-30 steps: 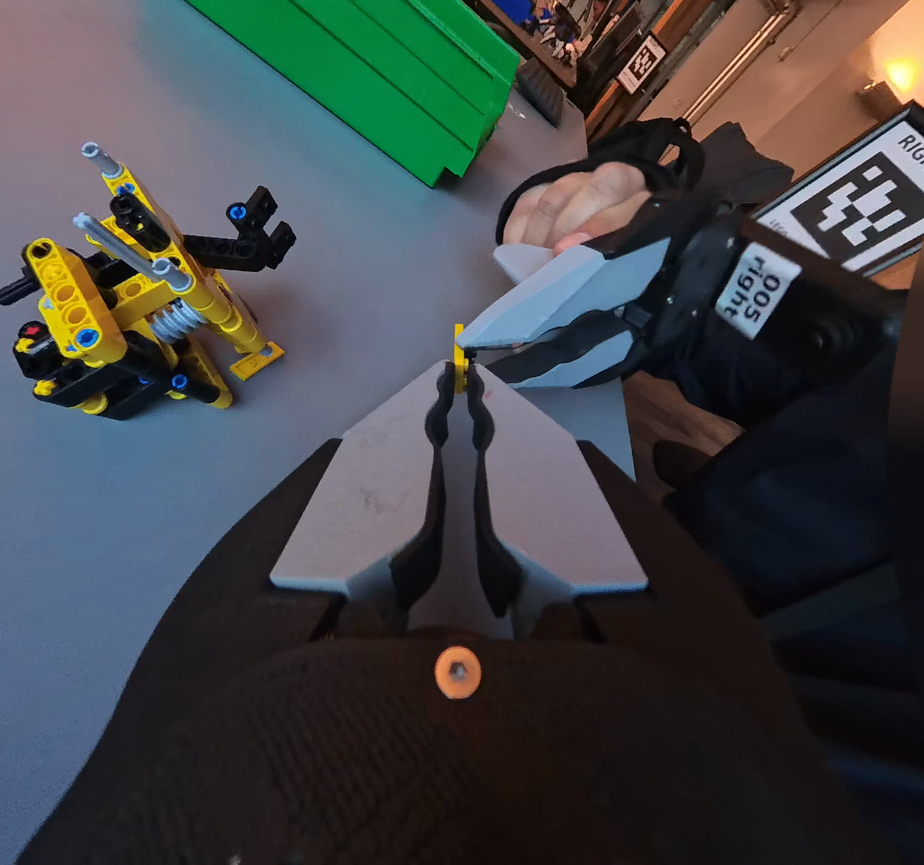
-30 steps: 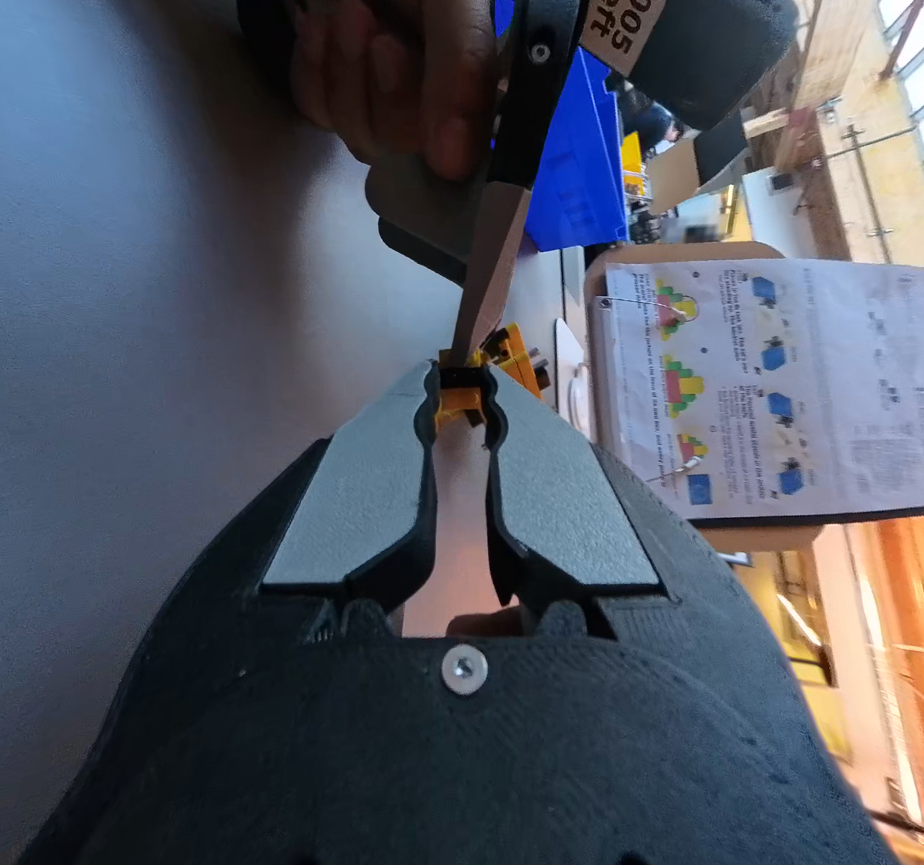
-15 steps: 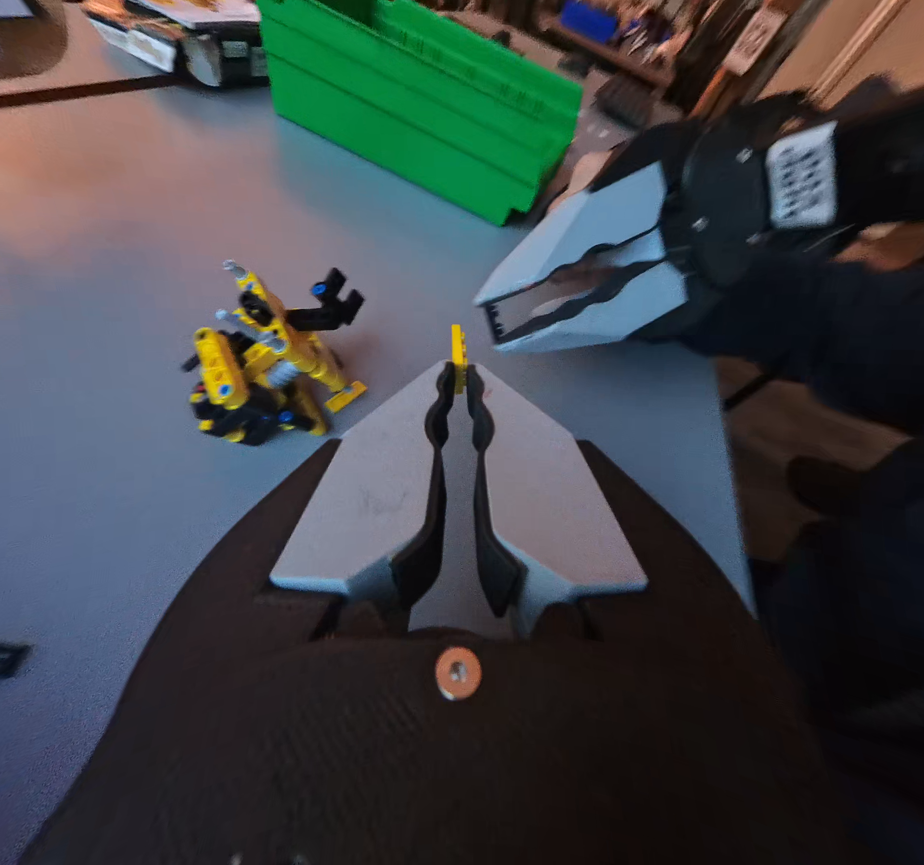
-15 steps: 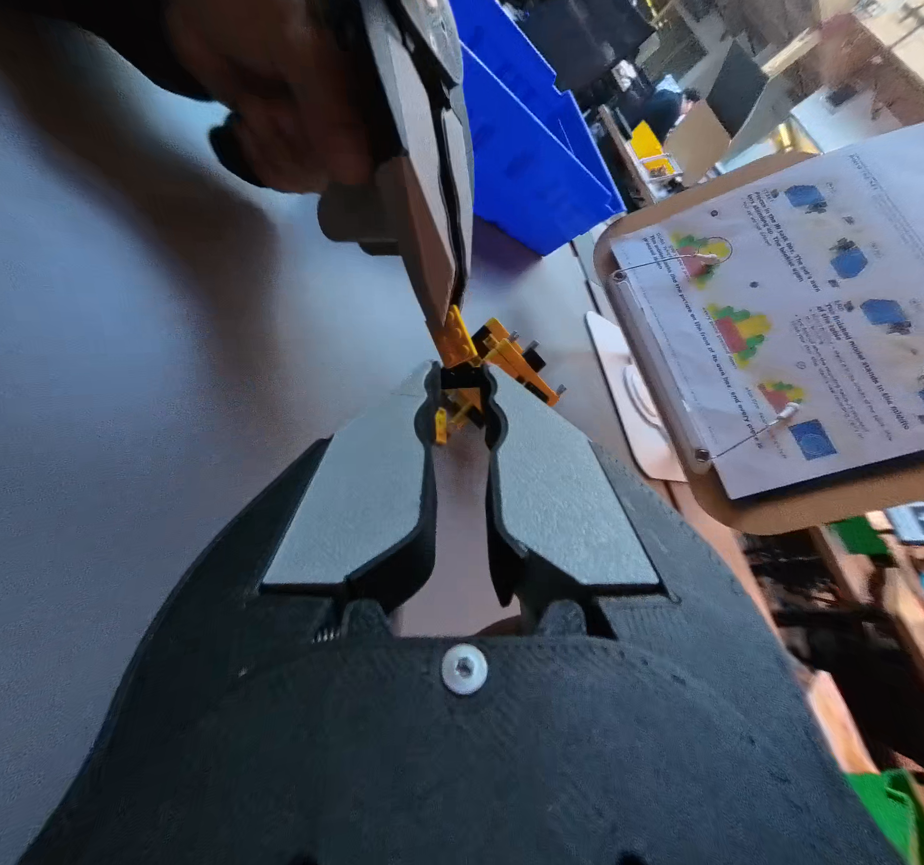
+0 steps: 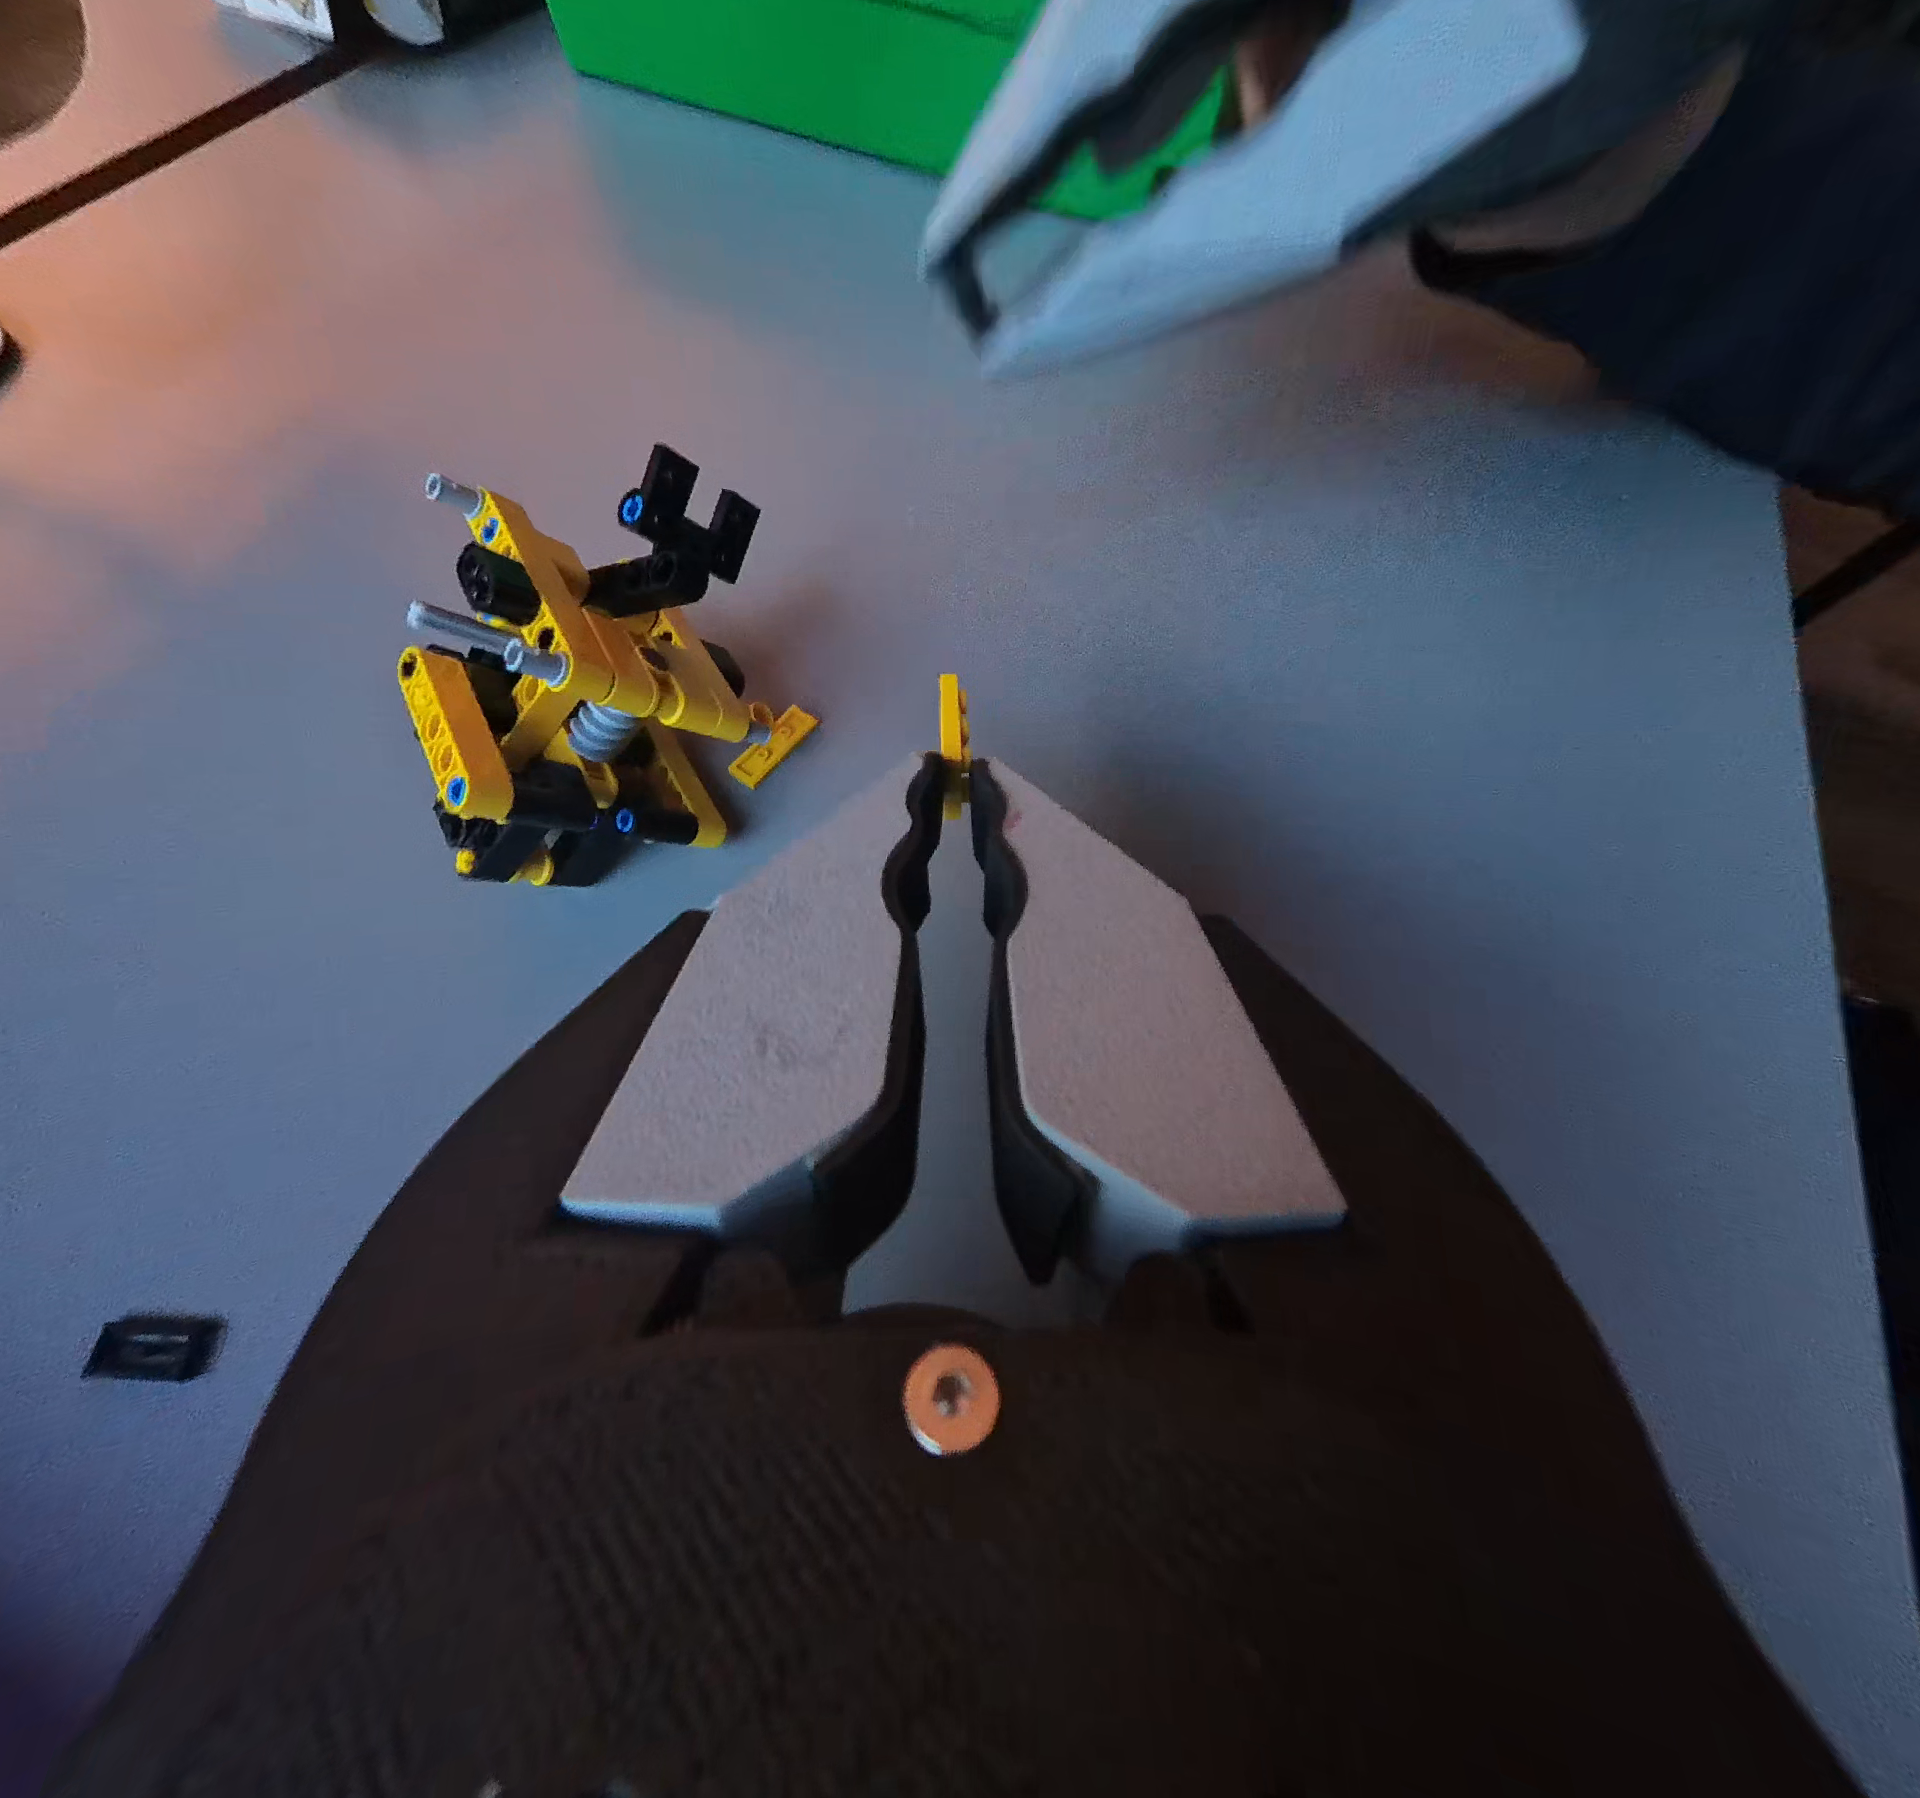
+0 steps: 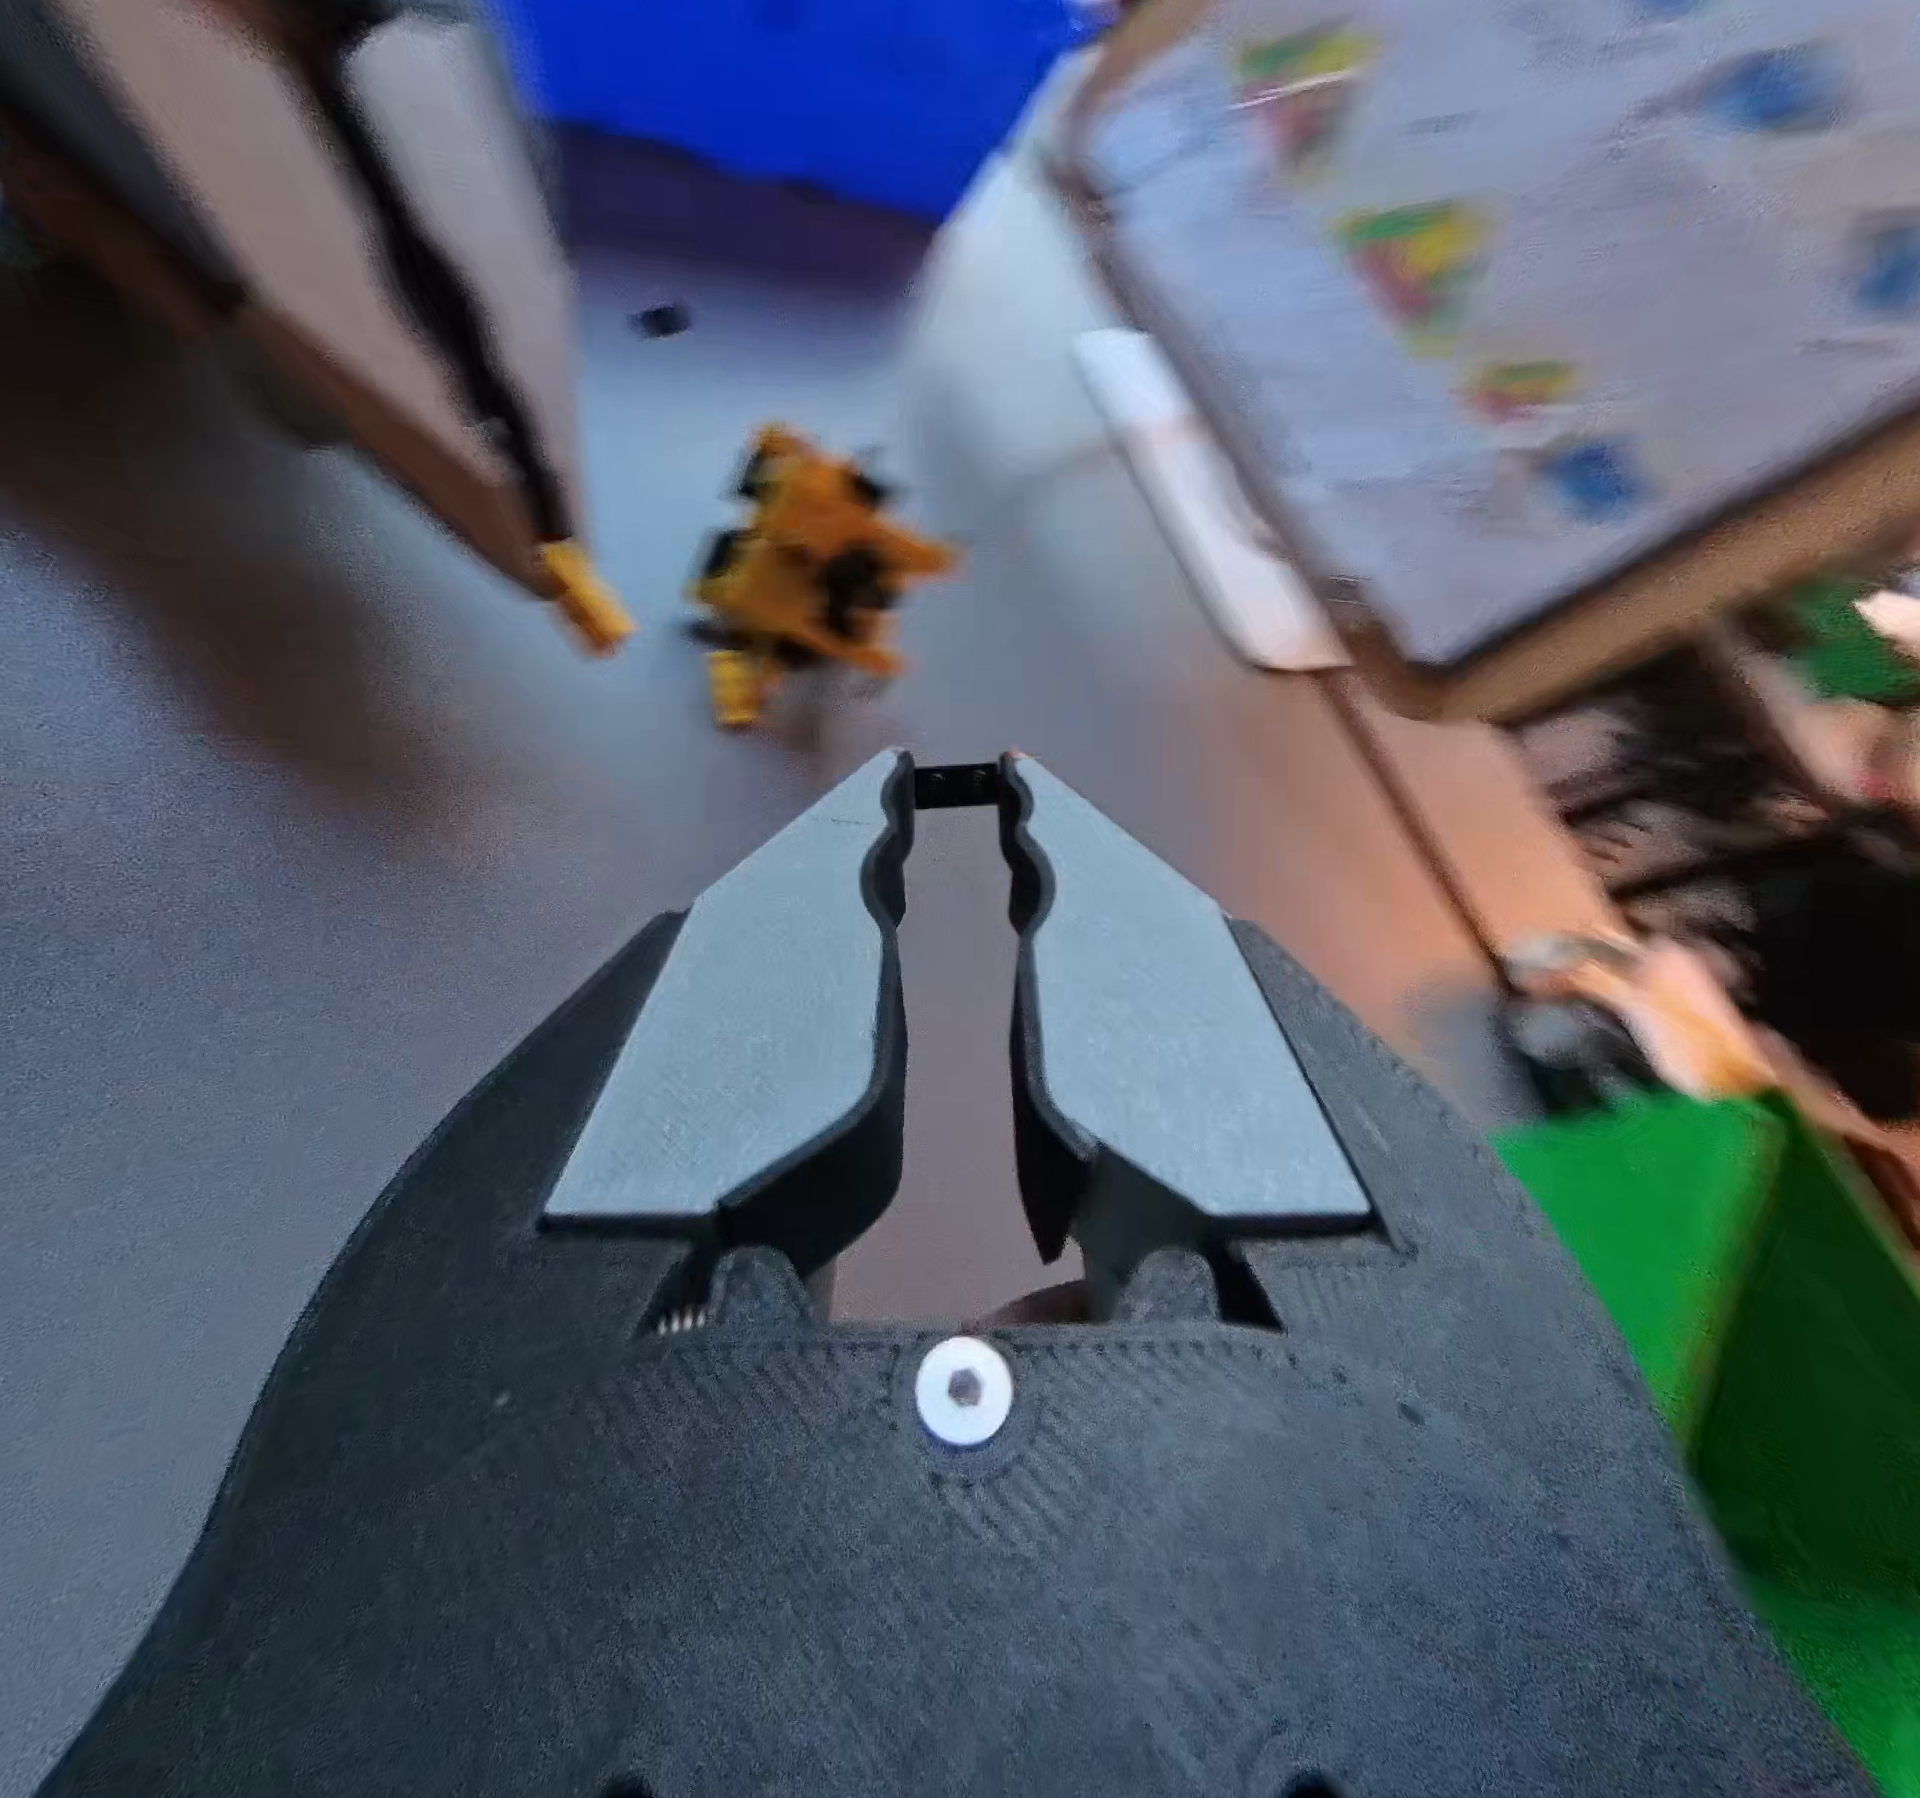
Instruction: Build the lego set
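1. Grey tabletop (image 5: pixel 1299 626) fills most of both views, with warm orange light on its upper left in the left wrist view
2. Green bin (image 5: pixel 790 3) at the top centre of the left wrist view, resting on the tabletop
3. Blue bin (image 6: pixel 748 34), blurred, at the top centre of the right wrist view
4. Board with a printed sheet (image 6: pixel 1507 221), tilted, at the upper right of the right wrist view

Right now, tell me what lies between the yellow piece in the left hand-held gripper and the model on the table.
Nothing visible: only bare table separates the yellow piece from the model.
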The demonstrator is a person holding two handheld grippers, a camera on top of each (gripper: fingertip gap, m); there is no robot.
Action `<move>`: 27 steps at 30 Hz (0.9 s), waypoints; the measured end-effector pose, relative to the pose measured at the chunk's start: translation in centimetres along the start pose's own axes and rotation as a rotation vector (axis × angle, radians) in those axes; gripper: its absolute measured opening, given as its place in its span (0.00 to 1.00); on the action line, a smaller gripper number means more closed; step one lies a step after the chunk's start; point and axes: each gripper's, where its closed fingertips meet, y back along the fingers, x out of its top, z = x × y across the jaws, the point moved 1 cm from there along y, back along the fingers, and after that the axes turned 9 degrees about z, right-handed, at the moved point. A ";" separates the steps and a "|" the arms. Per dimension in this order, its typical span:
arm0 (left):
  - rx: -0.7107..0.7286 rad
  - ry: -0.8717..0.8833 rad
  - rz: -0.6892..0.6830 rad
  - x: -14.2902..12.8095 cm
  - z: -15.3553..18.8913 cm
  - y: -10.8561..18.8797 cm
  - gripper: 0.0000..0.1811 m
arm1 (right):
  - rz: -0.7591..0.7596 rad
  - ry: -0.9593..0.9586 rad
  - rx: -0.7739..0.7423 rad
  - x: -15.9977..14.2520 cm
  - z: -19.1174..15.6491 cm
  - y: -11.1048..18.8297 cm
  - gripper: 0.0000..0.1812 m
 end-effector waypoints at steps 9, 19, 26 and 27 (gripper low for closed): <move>-0.148 -0.002 0.173 2.5 2.7 0.1 0.01 | -0.463 -0.516 -0.501 -12.2 16.3 13.3 0.29; -0.168 -0.149 0.348 4.6 3.4 0.9 0.01 | -0.436 -0.718 -0.500 -13.6 16.8 13.6 0.21; -0.131 -0.193 0.303 4.1 3.2 0.6 0.01 | -0.139 -0.777 -0.499 -10.2 16.8 15.1 0.20; -0.121 -0.196 0.297 4.0 3.0 0.6 0.01 | -0.068 -0.854 -0.398 -9.1 15.4 14.4 0.12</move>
